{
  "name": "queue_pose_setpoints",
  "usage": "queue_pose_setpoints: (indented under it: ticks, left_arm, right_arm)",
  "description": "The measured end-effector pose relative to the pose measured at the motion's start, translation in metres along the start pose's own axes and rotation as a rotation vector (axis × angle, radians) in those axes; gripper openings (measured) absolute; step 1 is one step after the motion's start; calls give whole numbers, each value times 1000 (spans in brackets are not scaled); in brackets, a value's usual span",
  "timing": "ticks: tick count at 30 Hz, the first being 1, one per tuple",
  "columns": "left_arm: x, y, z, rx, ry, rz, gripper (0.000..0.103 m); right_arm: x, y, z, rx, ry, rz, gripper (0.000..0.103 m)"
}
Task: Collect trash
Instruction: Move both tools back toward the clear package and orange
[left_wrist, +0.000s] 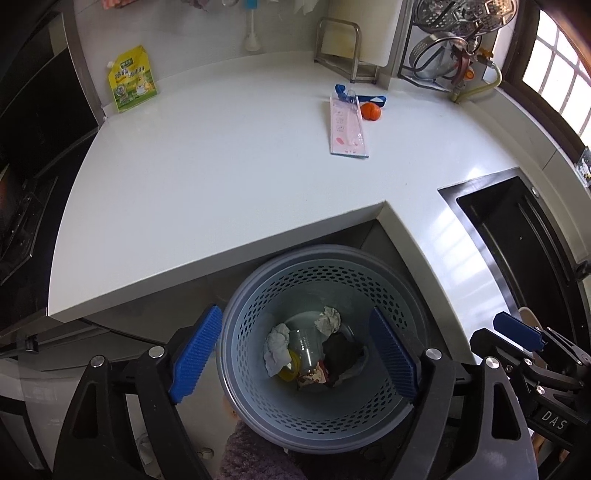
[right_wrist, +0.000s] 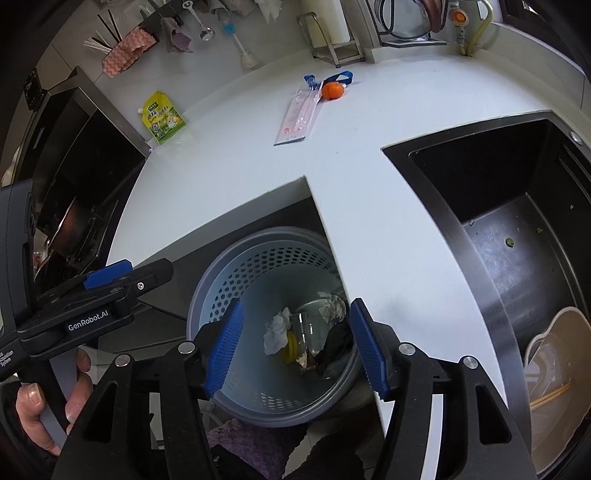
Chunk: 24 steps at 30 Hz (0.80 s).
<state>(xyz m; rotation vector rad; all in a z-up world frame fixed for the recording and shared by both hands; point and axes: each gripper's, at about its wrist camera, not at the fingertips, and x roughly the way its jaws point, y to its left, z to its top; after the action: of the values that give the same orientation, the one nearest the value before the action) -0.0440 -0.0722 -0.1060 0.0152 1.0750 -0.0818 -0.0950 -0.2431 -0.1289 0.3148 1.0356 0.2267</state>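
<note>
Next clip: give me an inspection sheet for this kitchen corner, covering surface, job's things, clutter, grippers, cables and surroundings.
Surface: white counter, mostly bare.
Job's things: perforated bin below the counter corner, holding crumpled paper, a clear cup, a dark wrapper. Still on the counter: yellow pouch, pink packet, orange peel.
Clutter: blue strap beside the peel.
Grippers: left gripper and right gripper both over the bin, fingers open, nothing between them.
Cables: yellowish hose at the back wall.
Surroundings: dark sink with dishes, rack, stove.
</note>
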Motion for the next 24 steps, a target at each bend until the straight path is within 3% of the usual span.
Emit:
queue_pose_setpoints:
  ticks: [5,8,12,24]
  left_arm:
    - [-10,-7,28,-3,-68,22,85]
    - [-14,-8,49,-19,-113,33,94]
    - [-8,-14,77,-26,-149,30,96]
    - [89,-46,164,41,-113,8,96]
  right_arm:
    - [-13,-11,17,2,-65,-29,59]
    - [-20,-16,31,-1,-115,-56,65]
    - [-25,-21,54,5,-172,-83,71]
    - [-5,-47,90,146,-219,-171,71]
